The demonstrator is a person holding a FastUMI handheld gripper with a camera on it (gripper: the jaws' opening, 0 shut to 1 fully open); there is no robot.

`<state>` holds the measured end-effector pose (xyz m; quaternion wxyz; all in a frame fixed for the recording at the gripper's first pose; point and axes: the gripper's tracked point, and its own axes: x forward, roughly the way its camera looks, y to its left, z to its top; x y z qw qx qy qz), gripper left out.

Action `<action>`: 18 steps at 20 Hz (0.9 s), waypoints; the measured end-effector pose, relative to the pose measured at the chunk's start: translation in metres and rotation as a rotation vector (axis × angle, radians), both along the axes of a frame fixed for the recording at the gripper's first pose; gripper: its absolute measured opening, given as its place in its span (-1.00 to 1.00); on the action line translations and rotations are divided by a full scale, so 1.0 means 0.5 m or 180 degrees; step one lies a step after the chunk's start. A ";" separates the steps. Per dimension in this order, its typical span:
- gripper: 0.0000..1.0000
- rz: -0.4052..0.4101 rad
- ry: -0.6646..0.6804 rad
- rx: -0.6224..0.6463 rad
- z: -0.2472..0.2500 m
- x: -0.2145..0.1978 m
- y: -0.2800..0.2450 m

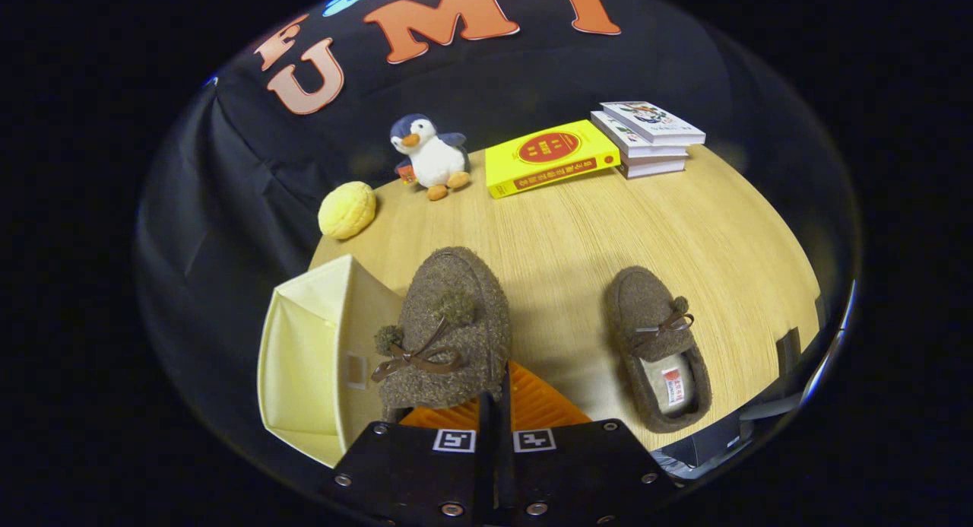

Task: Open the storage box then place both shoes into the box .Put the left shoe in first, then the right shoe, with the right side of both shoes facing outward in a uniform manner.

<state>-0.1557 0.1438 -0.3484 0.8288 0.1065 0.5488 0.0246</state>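
My gripper (494,409) is shut on the heel rim of a brown fuzzy shoe (448,322) with a bow and pompoms. The shoe hangs lifted, toe pointing away from me, just right of the box. The pale yellow fabric storage box (300,360) stands open to the left of the fingers, and its inside looks bare. The second brown shoe (657,344) lies on the wooden table (578,238) to the right of the fingers, toe away from me, with its lining and label showing.
Along the table's far edge sit a yellow round plush (347,210), a penguin plush (429,156), a yellow book (549,157) and a stack of books (648,138). Dark gear (787,352) sits at the table's near right edge.
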 end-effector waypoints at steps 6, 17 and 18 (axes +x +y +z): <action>-0.93 0.0342 -0.0087 0.0281 0.086 0.029 0.179; -0.93 0.0838 0.0442 0.0146 -0.048 -0.007 0.423; -0.93 0.0822 0.0504 0.0106 -0.069 -0.009 0.432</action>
